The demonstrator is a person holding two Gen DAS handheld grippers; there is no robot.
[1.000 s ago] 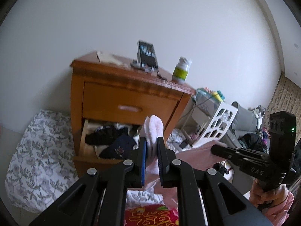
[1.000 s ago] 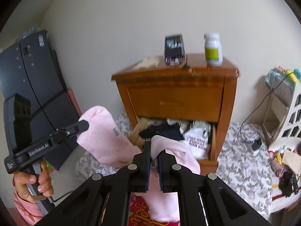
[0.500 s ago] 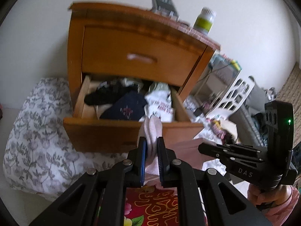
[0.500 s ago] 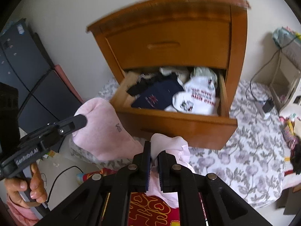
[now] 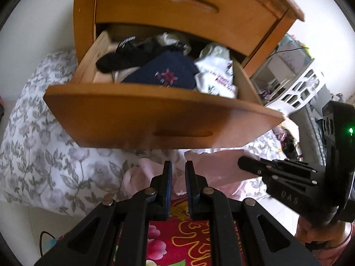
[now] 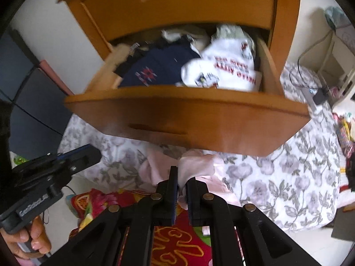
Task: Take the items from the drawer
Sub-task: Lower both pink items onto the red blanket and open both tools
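Note:
The open lower drawer (image 5: 155, 115) (image 6: 188, 115) of a wooden nightstand holds a navy garment (image 5: 166, 73) (image 6: 159, 71), a white printed garment (image 5: 217, 77) (image 6: 226, 66) and a black one (image 5: 133, 53). A pink garment (image 5: 213, 161) (image 6: 197, 164) lies bunched low in front of the drawer, over the floral quilt. My left gripper (image 5: 178, 166) (image 6: 95, 153) is shut, with pink cloth showing in its narrow gap. My right gripper (image 6: 183, 175) (image 5: 240, 161) is shut on another part of the same garment. Both point steeply down.
A floral quilt (image 5: 44, 155) (image 6: 277, 177) covers the floor around the nightstand. A red patterned mat (image 5: 188, 232) (image 6: 173, 232) lies beneath the grippers. A white plastic basket (image 5: 297, 88) stands at the right, a dark panel (image 6: 26, 93) at the left. The upper drawer (image 5: 188, 11) is closed.
Both grippers have sunk and tipped downward, carrying the pink garment from drawer height to the quilt in front. The nightstand top with phone and bottle has left view.

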